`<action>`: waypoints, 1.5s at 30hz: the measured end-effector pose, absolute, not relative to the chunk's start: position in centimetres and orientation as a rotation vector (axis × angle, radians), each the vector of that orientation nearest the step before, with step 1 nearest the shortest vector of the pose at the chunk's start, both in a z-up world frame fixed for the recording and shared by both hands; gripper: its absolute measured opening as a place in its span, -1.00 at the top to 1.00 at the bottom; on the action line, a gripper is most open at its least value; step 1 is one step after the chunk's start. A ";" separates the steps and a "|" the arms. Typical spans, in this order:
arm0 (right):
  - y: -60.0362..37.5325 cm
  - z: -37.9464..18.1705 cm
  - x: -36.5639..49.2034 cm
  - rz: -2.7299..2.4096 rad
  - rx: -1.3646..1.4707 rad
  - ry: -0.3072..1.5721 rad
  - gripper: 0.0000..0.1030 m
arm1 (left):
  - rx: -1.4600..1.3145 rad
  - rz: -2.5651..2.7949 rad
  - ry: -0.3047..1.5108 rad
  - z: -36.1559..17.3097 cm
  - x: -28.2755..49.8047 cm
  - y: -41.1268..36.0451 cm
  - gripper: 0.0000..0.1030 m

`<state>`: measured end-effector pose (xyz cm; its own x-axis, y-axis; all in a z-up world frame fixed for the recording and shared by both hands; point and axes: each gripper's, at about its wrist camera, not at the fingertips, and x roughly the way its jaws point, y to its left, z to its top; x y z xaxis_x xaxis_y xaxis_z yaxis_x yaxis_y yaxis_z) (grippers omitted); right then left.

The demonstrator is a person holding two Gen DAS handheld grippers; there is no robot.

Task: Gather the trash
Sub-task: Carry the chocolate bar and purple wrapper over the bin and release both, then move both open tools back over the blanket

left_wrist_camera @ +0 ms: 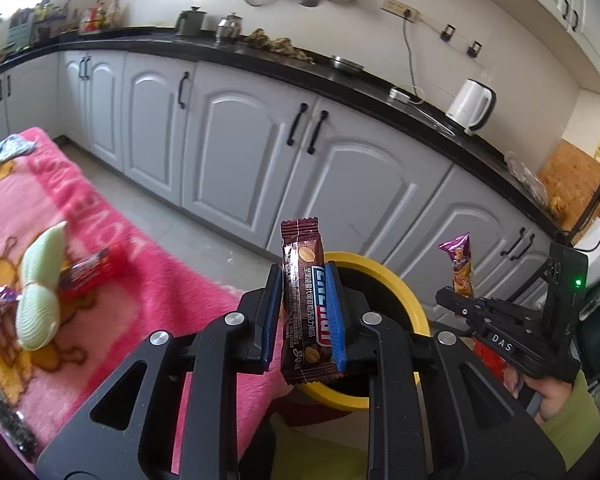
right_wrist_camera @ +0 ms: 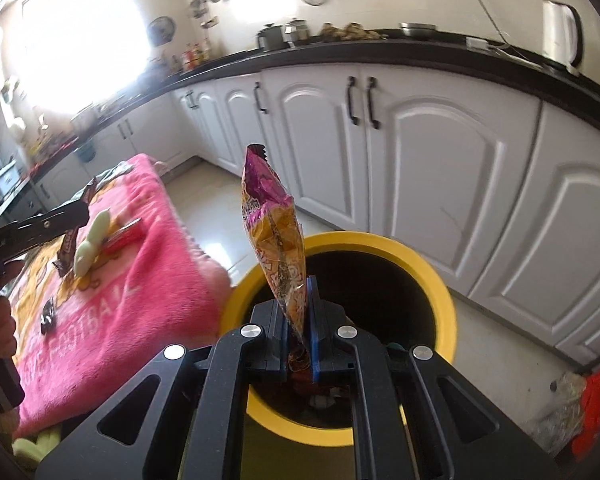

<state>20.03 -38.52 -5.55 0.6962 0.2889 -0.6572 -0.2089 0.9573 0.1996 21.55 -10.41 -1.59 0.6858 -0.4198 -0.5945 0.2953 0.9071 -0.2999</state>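
Left gripper (left_wrist_camera: 303, 312): clamped on brown biscuit wrapper (left_wrist_camera: 305, 300), at yellow-rimmed round bin (left_wrist_camera: 396, 284);
Right gripper (right_wrist_camera: 298, 316): pinching purple-orange snack packet (right_wrist_camera: 274, 228) over bin;
Remaining: red wrapper (left_wrist_camera: 94, 272) on pink blanket (left_wrist_camera: 152, 292) beside bin.

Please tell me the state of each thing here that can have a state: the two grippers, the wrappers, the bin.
Left gripper: shut on brown biscuit wrapper, held upright.
Right gripper: shut on purple-and-orange snack wrapper, upright.
Yellow-rimmed round bin: open, no lid, some trash inside.
Red wrapper: lying on pink blanket.
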 end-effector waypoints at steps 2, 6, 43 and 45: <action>-39.5 -5.8 20.0 0.262 0.132 0.752 0.85 | -0.176 -0.415 0.711 -1.6 21.7 -11.3 0.70; -40.4 -6.1 20.1 0.249 0.151 0.758 0.85 | -0.161 -0.442 0.723 -2.2 22.3 -13.3 0.70; -26.6 -4.4 20.2 0.474 0.049 0.752 -0.32 | -0.289 -0.066 0.615 -2.4 20.0 3.9 -0.67; -25.0 -4.1 20.0 0.496 0.032 0.751 -0.35 | -0.296 -0.027 0.601 -2.2 19.4 5.9 -0.67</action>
